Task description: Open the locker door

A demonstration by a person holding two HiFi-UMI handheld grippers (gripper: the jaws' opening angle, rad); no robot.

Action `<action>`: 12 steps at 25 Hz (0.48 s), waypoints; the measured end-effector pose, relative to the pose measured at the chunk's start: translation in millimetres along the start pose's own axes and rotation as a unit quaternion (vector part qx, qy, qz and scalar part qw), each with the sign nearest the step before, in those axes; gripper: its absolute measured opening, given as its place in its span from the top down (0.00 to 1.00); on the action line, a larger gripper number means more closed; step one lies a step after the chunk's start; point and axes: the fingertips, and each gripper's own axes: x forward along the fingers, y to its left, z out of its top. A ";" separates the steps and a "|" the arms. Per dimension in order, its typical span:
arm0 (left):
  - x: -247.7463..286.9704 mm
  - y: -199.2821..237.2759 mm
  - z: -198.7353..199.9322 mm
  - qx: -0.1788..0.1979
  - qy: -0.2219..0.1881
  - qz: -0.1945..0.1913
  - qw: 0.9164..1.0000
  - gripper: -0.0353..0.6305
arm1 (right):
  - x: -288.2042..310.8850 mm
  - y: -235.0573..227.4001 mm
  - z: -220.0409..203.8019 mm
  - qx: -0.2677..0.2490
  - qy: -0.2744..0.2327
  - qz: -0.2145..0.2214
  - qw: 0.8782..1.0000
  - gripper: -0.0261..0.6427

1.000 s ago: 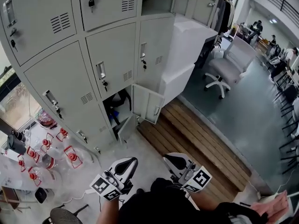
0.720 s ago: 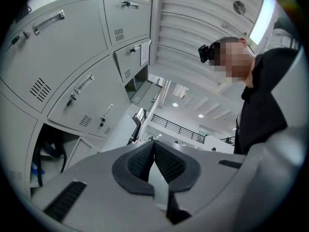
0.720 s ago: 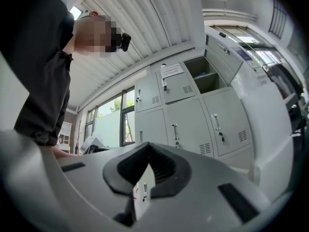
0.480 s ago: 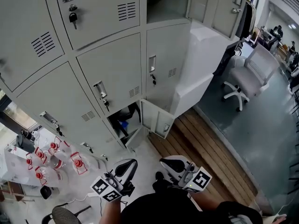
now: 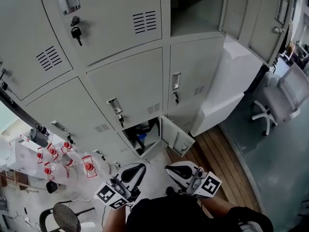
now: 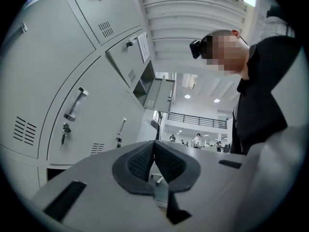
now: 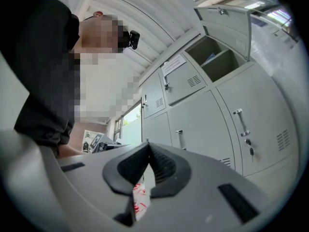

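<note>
A wall of grey lockers (image 5: 130, 81) fills the head view; most doors are shut, with handles and keys (image 5: 76, 33). One small bottom door (image 5: 176, 138) hangs open, and an upper compartment (image 5: 193, 8) is open too. Both grippers are held low against my body, well short of the lockers. The left gripper (image 5: 136, 167) has its jaws shut and empty; in the left gripper view (image 6: 154, 144) it points up past a locker handle (image 6: 76, 104). Beside it, the right gripper (image 5: 170, 168) is also shut on nothing, and the right gripper view (image 7: 148, 146) shows closed doors (image 7: 241, 122) beyond it.
Several bottles with red caps (image 5: 53, 153) stand on the floor at the left, near a round stool (image 5: 65, 219). A wooden platform (image 5: 217, 153) runs along the right of the lockers, with a white box (image 5: 227, 81) and an office chair (image 5: 277, 103) beyond.
The head view has swung up and closer to the lockers, so they fill more of the picture. Both grippers stay low near my body, still shut.
</note>
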 end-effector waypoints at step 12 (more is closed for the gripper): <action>-31.4 80.9 49.0 0.060 -0.017 0.053 0.997 0.92 | 99.8 -47.7 1.2 -0.006 -0.017 0.007 1.000 0.94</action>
